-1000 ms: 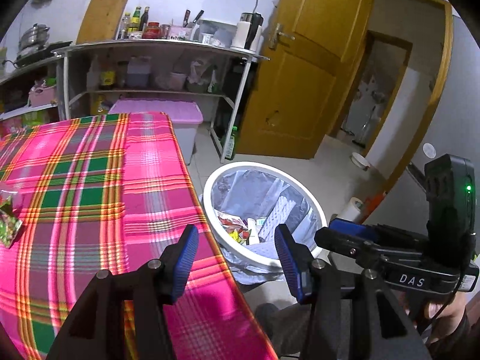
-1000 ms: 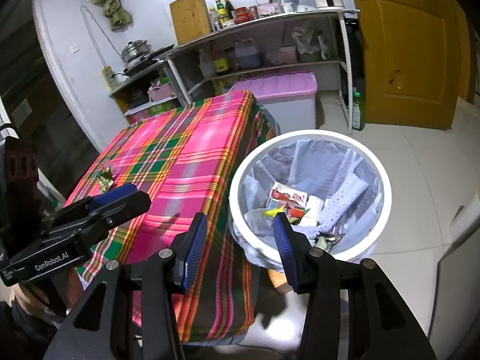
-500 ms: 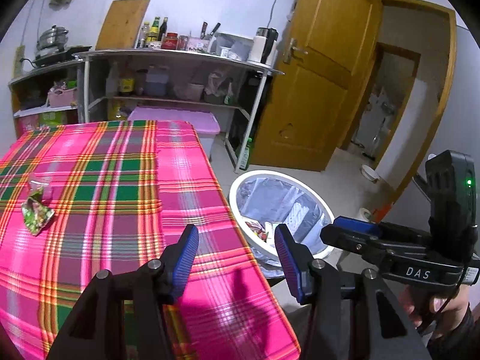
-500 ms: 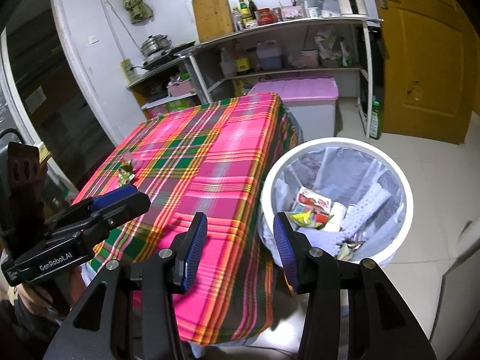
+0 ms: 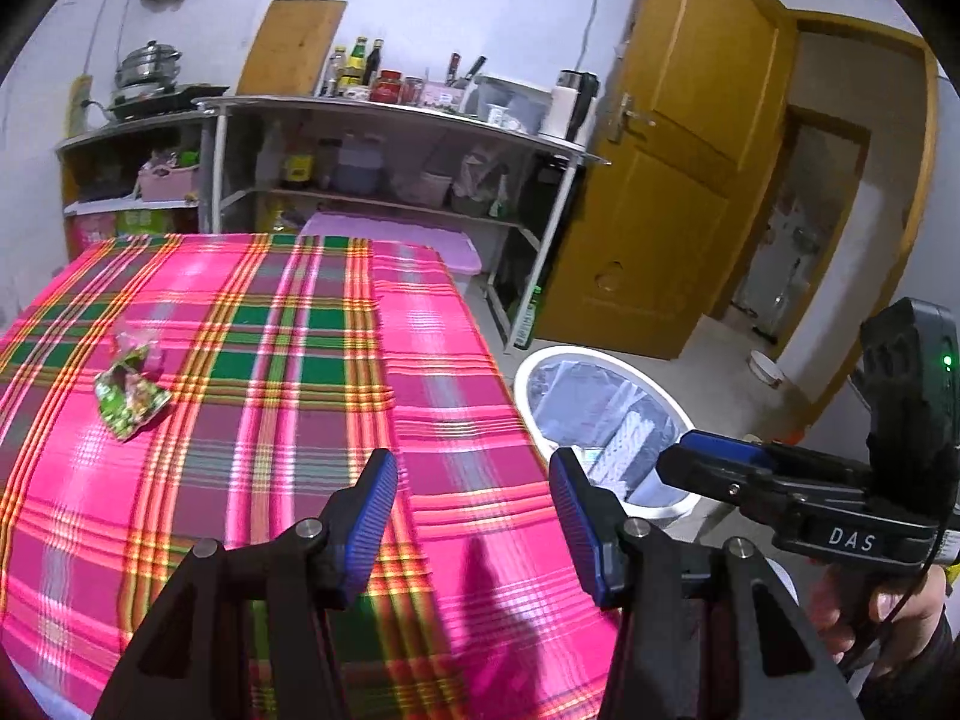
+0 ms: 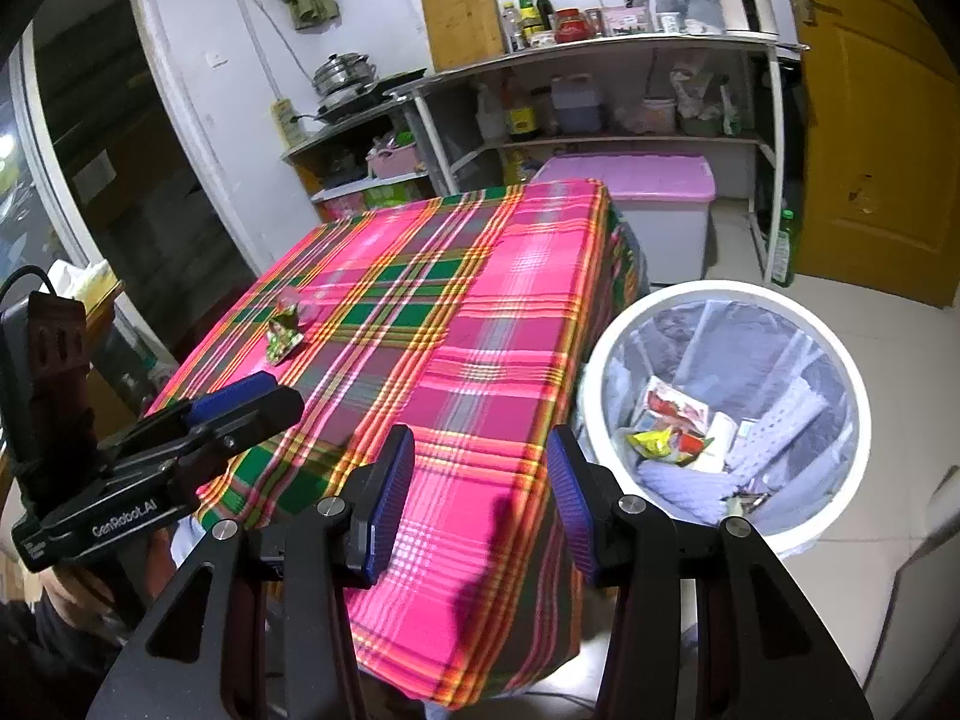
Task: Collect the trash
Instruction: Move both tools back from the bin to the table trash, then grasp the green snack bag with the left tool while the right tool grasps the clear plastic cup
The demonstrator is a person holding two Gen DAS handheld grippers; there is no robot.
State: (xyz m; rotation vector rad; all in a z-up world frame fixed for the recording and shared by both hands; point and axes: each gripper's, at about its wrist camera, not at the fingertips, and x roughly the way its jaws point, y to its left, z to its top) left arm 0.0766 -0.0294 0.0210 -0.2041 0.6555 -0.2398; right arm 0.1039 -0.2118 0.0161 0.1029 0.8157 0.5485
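Note:
A crumpled green wrapper [image 5: 131, 399] lies on the pink plaid tablecloth [image 5: 288, 372], with a clear scrap of plastic [image 5: 139, 341] just behind it. Both show small in the right wrist view, the wrapper [image 6: 283, 339] left of centre on the cloth. My left gripper [image 5: 473, 501] hangs open over the table's near edge, nothing between its blue pads. My right gripper [image 6: 480, 495] is open and empty above the table's corner. A white bin [image 6: 852, 384] with a liner stands on the floor to the right of the table and holds several wrappers [image 6: 672, 420]. The bin [image 5: 540, 360] also shows in the left wrist view.
Metal shelves [image 6: 600, 48] with bottles, a kettle and pots line the far wall. A lilac-lidded storage box [image 6: 630, 180] sits behind the table. A yellow wooden door [image 5: 678, 180] stands to the right. A hand [image 5: 864, 606] holds the right gripper's handle.
Both views have swung left, from the bin toward the table. The green wrapper has come further into view and the bin has slid to the right. Both grippers' jaws stay the same width.

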